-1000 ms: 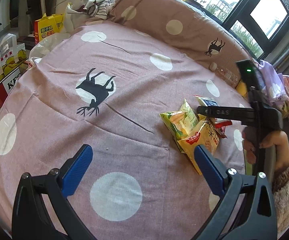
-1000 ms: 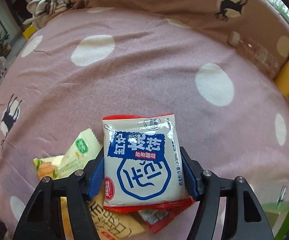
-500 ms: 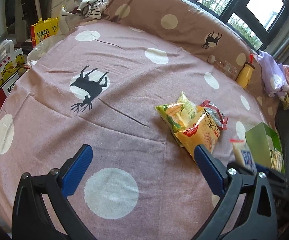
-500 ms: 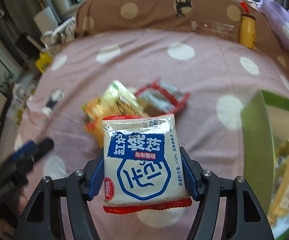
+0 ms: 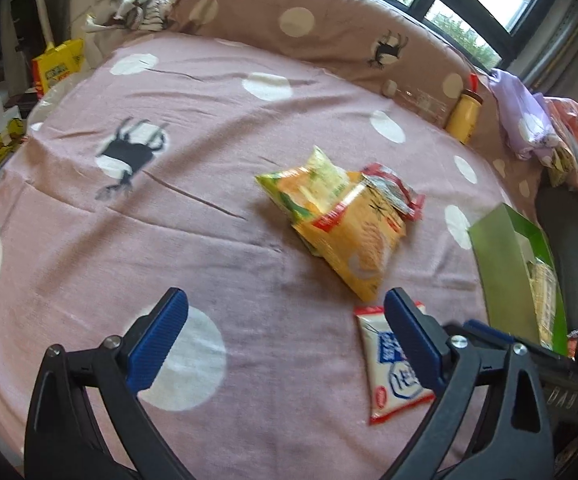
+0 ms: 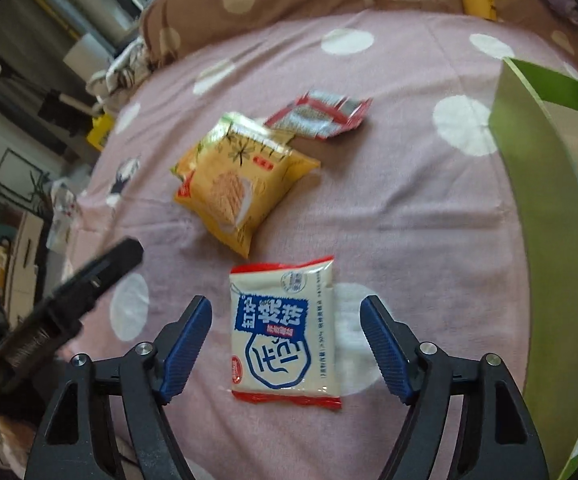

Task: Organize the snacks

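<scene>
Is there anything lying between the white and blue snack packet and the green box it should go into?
Nothing visible does. The white and blue packet lies flat between the open right gripper's fingers, and only bare bedspread separates it from the green box to its right.

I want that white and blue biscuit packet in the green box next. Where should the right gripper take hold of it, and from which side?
Across its two long side edges, coming from its red bottom seam. The white and blue biscuit packet lies flat on the bedspread, already centred between the open right gripper fingers, so close straight in on its flat body.
</scene>
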{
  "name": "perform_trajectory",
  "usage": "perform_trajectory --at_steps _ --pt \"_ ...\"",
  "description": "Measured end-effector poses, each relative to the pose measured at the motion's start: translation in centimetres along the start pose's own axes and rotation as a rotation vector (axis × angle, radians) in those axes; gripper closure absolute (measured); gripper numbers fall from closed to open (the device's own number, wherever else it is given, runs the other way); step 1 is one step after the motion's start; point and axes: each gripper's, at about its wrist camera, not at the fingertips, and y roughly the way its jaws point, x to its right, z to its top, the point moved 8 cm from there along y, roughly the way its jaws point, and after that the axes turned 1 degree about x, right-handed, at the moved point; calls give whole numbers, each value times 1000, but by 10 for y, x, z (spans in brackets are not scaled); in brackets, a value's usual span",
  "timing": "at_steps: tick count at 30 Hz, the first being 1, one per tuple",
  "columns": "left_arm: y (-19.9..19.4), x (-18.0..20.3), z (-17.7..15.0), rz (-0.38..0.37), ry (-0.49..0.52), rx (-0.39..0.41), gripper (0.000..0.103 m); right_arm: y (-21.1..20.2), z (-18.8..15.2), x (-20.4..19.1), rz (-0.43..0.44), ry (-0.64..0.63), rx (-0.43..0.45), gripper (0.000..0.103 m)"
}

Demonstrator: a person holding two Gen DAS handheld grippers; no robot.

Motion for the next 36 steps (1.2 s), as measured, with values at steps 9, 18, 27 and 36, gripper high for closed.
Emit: perform_trajectory --at_steps 9,18,27,36 --pt "19 47 -36 -135 62 -147 29 2 1 15 133 136 4 28" --pt "36 67 -58 -147 113 -222 54 32 -13 7 110 115 -100 43" --pt "19 91 -44 -151 200 -87 59 23 -14 -6 125 82 -91 46" --pt "-6 182 -14 -250 370 67 59 -62 27 32 81 126 181 45"
